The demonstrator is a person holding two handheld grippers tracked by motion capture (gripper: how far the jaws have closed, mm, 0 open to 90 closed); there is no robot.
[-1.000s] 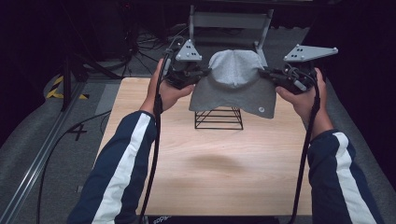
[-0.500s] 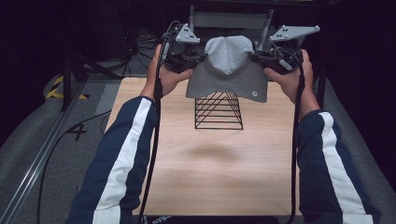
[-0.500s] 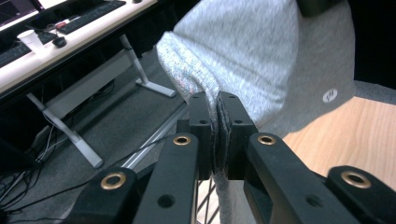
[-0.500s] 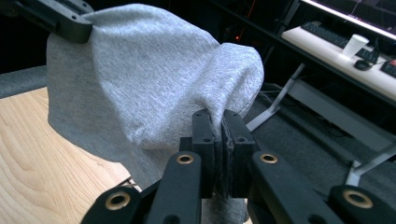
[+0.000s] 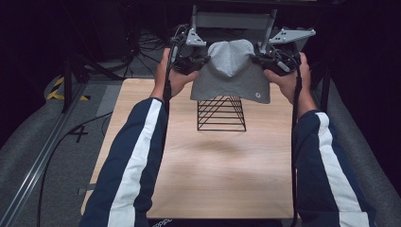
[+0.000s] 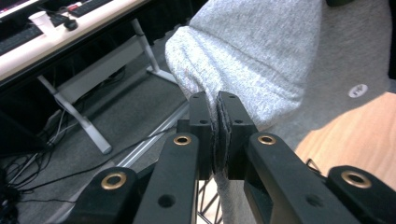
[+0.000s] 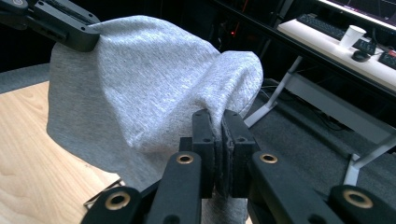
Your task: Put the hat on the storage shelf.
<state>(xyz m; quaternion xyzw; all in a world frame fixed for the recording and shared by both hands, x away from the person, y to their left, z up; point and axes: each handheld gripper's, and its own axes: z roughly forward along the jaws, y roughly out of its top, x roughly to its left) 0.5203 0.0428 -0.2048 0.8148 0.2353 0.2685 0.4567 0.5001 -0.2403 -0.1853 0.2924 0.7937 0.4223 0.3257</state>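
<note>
A grey knit beanie hangs in the air above the far end of the table, stretched between both grippers. My left gripper is shut on its left edge, and in the left gripper view the cloth is pinched between the black jaws. My right gripper is shut on the right edge, with the beanie pressed between its jaws. A small round white tag sits low on the hat. Under it stands a black wire rack, apart from the hat.
The wooden table stretches toward the person, whose sleeves are navy with a white stripe. A grey metal frame stands behind the table. Cables lie on the floor at left. A desk with a cup and keyboard lies beyond.
Both grippers have lifted the beanie up and away from the person, off the wire rack, which now stands uncovered beneath it.
</note>
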